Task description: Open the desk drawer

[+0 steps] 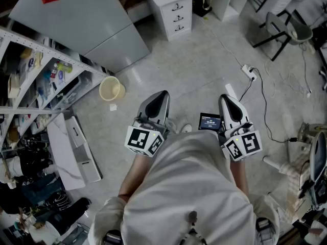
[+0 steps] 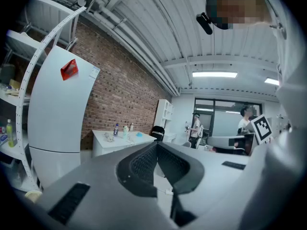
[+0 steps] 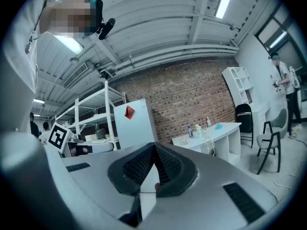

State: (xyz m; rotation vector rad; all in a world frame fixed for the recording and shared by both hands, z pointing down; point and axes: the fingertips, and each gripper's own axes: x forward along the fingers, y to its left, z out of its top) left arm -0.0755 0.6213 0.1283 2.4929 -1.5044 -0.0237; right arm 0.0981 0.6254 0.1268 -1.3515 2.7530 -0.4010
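Left gripper (image 1: 162, 94): jaws pressed fully together, nothing between the pads. Carried low in front of the torso, aimed forward and about level.

Right gripper (image 1: 225, 98): same state, jaws together and empty, level, alongside the left with a gap between.

Likely reason for both: plain carrying pose. Nothing within reach to grasp, so no cause yet to spread the jaws. Judged as approach stage, task not begun.

Drawer unit (image 1: 177, 13): well ahead of both grippers across open floor (image 1: 204, 75), roughly between their two headings and a little closer to the left gripper's line. Tucked under the end of a white tabletop (image 2: 122, 138).
- White pedestal with three stacked fronts, one small dark handle (image 1: 177, 6) centred on each.
- All three fronts flush, none pulled out.
- Handle shape too small to read beyond a dark loop.
- Bottles (image 3: 196, 128) standing on the tabletop above.

No word in the task on which drawer; top one probably easiest from standing height.

Power strip (image 1: 249, 72) with trailing cable on the floor, ahead and to the right of the right gripper: possible trip point on the way in.
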